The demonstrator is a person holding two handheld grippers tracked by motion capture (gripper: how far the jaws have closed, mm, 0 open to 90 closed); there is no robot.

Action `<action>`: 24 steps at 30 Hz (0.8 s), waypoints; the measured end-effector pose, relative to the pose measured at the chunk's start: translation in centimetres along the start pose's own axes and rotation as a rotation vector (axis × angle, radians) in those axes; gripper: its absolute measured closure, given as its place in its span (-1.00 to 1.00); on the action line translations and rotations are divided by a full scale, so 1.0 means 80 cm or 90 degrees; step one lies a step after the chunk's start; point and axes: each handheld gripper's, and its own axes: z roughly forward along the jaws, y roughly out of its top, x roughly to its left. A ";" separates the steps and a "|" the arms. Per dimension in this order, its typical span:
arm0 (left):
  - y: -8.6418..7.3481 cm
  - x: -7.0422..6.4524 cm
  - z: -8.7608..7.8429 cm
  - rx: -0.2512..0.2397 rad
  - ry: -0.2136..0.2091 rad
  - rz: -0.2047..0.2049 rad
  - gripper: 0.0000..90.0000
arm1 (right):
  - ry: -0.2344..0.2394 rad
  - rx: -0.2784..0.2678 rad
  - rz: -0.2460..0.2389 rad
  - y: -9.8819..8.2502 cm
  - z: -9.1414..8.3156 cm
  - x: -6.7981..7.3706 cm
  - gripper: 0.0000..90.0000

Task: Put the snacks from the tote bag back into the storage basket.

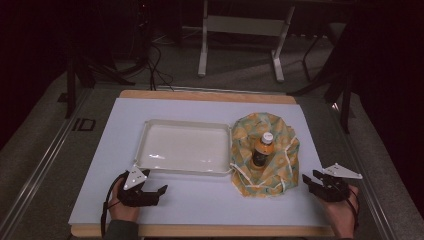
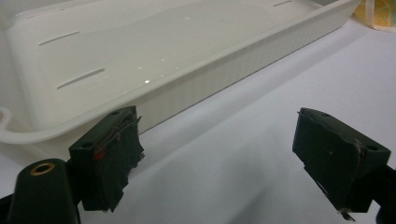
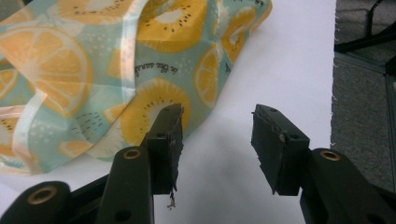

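You are holding both grippers low at the near edge of the white table [image 1: 200,200], one on each side. Your right gripper [image 1: 314,181] is sitting just beside the near right edge of the fruit-print cloth [image 1: 280,145]; in the right gripper view its jaws are standing partly apart with nothing between them, the cloth's [image 3: 112,79] hem lying just beyond the left-hand pad [image 3: 170,140]. Your left gripper [image 1: 150,192] is resting near the front wall of the white tray [image 1: 150,127], jaws wide apart and empty, as the left gripper view shows against the tray's [image 2: 210,79] ribbed side.

The cloth is lying crumpled to the right of the tray, touching or nearly touching its right rim, with a small bottle [image 1: 261,150] sitting on its folds, cap pointing away from you.

Handling, as a judgement: the cloth is looking thin, soft and light, so it will be folding and sliding rather than lifting as one piece. Take it at the hem or a raised fold near the right gripper, pinching a doubled edge so the pads are biting fabric and not skating on the table. The bottle is looking rigid, smooth and rounded, likely to roll if the cloth is tugged; grip it across the body, not the cap. The tray is looking stiff and glossy, its rim the obvious hold.
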 end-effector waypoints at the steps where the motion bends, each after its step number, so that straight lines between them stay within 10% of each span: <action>1: 0.000 0.000 0.000 0.000 0.000 0.000 -0.66 | 0.000 0.001 -0.004 0.002 -0.001 0.000 0.17; 24: 0.000 -0.001 0.001 0.006 -0.001 0.003 -0.66 | 0.033 0.012 -0.084 0.048 -0.007 0.014 0.32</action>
